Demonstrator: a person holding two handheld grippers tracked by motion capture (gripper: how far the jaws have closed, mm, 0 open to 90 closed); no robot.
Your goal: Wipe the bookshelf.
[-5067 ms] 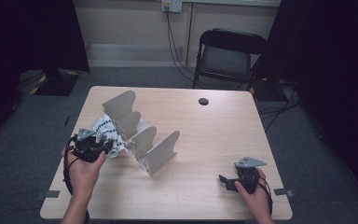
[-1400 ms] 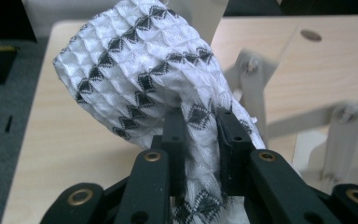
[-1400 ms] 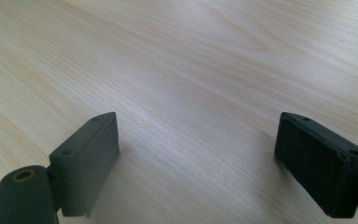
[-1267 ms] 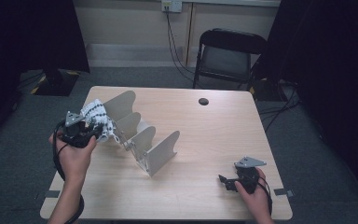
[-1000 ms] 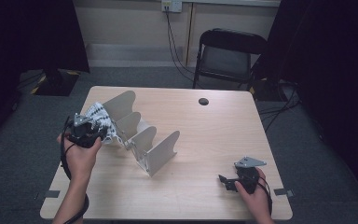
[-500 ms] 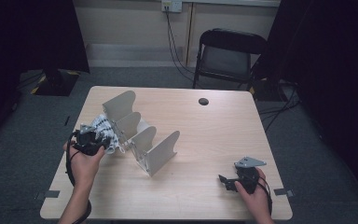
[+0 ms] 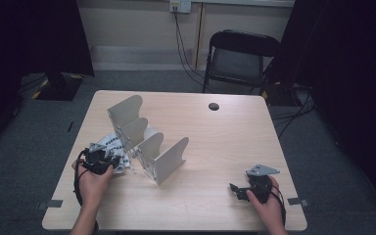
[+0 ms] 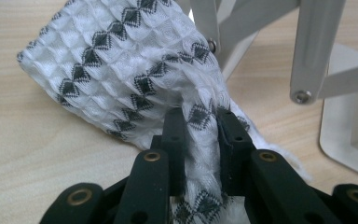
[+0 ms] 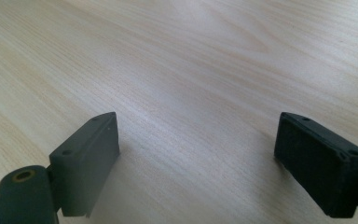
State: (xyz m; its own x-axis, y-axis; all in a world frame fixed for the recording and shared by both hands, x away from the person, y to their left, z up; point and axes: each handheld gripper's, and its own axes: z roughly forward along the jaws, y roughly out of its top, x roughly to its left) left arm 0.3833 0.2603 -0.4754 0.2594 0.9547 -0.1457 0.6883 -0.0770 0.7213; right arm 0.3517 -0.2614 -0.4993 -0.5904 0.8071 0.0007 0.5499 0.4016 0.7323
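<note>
Left gripper view, left claw (image 8: 200,135) pinching white patterned towel (image 8: 130,70), bunched length running away; right claw (image 9: 200,163) released

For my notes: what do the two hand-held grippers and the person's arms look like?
Both are black, with flat rectangular jaw pads and brass-coloured pivot rivets. The left hand-held gripper trails a black cable; the right hand-held gripper carries a grey three-cornered plate on top. The forearms are bare, with no sleeves.

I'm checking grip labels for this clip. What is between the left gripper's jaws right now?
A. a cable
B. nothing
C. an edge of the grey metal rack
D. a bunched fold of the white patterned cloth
D: in the left gripper view, the left gripper pinches a bunched fold of the white patterned cloth between its pads.
</note>
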